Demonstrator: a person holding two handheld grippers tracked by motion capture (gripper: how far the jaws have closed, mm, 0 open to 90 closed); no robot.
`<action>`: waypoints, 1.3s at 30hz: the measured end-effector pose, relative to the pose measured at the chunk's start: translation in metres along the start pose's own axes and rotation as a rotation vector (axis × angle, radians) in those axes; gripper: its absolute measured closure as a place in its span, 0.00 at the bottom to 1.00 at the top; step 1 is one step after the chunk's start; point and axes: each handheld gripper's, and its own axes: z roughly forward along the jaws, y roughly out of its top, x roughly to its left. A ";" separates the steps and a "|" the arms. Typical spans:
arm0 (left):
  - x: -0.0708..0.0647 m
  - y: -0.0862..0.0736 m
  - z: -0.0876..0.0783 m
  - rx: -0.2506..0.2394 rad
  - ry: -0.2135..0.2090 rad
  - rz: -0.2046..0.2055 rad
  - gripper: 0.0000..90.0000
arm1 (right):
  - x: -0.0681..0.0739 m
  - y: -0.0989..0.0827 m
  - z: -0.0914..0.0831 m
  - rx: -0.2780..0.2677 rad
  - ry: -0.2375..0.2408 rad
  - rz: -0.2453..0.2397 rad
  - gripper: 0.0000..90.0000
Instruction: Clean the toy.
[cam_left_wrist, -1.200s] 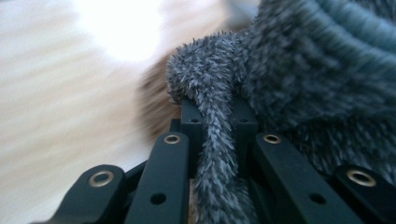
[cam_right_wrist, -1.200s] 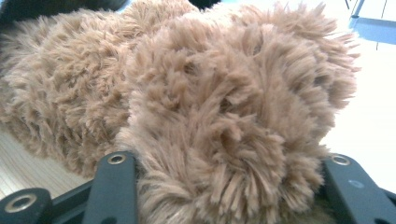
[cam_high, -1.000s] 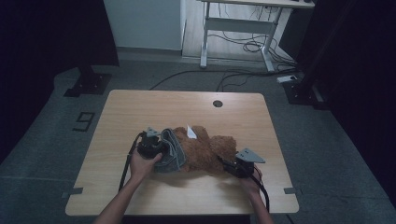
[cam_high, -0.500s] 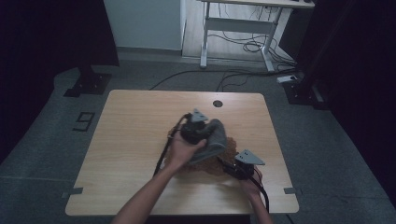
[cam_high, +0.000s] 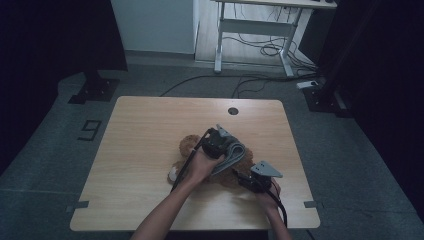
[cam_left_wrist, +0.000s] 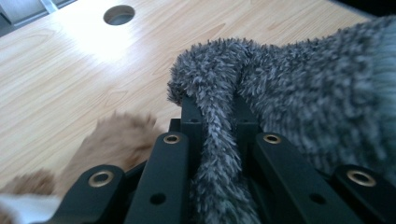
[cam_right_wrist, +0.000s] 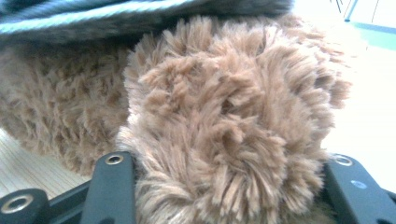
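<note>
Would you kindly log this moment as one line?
left gripper: shut on grey cloth | right gripper: shut on teddy bear | table

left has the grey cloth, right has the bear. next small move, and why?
Probably keep drawing the grey fuzzy cloth across the brown teddy bear toward the right gripper side. The left gripper is shut on a fold of the cloth, which drapes over the bear in the high view, while the right gripper clamps a plush limb and anchors the toy on the table.
</note>
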 end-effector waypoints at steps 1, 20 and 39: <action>0.001 -0.002 -0.004 -0.006 0.003 0.001 0.89 | 0.000 0.000 0.000 0.001 0.000 -0.002 0.50; 0.080 -0.063 -0.051 0.028 0.130 -0.103 0.88 | -0.004 0.001 0.001 0.006 0.007 0.050 0.48; 0.057 -0.019 -0.043 -0.030 0.021 -0.089 0.88 | -0.005 0.000 0.001 0.000 0.005 0.052 0.48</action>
